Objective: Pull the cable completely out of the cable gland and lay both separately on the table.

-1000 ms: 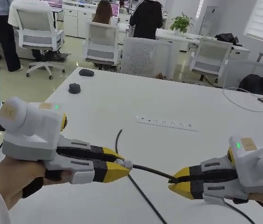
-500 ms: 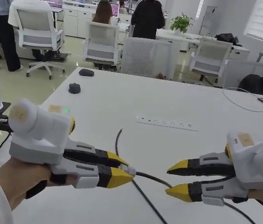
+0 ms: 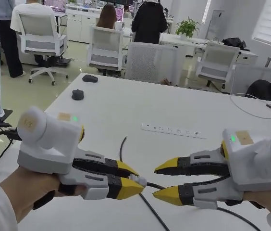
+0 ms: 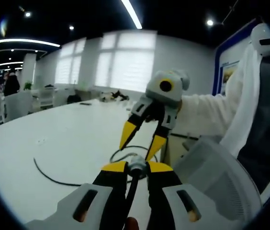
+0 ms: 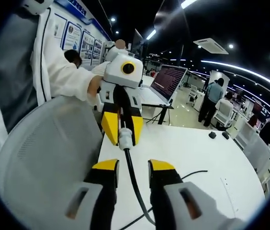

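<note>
My left tongs (image 3: 139,182) are clamped shut; my right tongs (image 3: 155,182) gape wide, tip to tip with them.

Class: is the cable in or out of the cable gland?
In: the cable enters the cable gland held by the left gripper.

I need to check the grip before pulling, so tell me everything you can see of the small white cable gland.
The small white cable gland is a short, round piece that looks like pale plastic. It is clamped between the yellow tips of the left gripper, above the white table. The black cable sits in it, leaving one end and running between the open jaws of the right gripper, which do not touch the gland.
</note>
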`<state>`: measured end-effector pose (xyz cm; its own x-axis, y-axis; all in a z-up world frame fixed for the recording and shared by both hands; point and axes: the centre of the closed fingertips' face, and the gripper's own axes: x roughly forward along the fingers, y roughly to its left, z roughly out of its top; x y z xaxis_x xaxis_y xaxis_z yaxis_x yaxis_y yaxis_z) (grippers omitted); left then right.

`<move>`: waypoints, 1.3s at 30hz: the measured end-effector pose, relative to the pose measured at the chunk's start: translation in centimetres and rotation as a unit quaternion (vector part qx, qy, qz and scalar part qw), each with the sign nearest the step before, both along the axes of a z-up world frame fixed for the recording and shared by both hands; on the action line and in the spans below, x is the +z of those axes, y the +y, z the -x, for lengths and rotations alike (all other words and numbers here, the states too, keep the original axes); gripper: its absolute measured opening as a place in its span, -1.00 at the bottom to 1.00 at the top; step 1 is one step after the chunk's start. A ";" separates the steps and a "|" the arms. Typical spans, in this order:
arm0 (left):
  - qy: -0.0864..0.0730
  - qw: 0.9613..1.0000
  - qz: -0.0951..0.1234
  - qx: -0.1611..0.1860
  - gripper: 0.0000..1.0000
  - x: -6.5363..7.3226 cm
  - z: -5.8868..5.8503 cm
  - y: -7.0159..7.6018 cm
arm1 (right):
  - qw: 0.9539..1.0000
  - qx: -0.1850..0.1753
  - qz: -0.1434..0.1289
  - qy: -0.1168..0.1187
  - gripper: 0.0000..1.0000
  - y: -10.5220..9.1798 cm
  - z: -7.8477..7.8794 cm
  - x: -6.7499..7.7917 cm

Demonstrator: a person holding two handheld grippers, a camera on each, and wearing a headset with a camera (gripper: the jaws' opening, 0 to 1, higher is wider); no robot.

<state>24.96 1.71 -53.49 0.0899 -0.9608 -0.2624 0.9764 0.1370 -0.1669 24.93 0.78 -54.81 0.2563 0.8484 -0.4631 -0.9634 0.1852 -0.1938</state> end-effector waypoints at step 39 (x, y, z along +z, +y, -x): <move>0.014 1.000 0.011 0.022 -0.67 -0.2 -0.3 2.0 | 0.999 -0.026 0.033 0.012 -0.93 -3.5 -0.3 -3.3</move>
<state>25.28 3.75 -53.70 0.1253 -0.9617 -0.2437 0.9642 0.1759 -0.1982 25.20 -2.72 -58.16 0.2869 0.8014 -0.5248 -0.9574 0.2218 -0.1847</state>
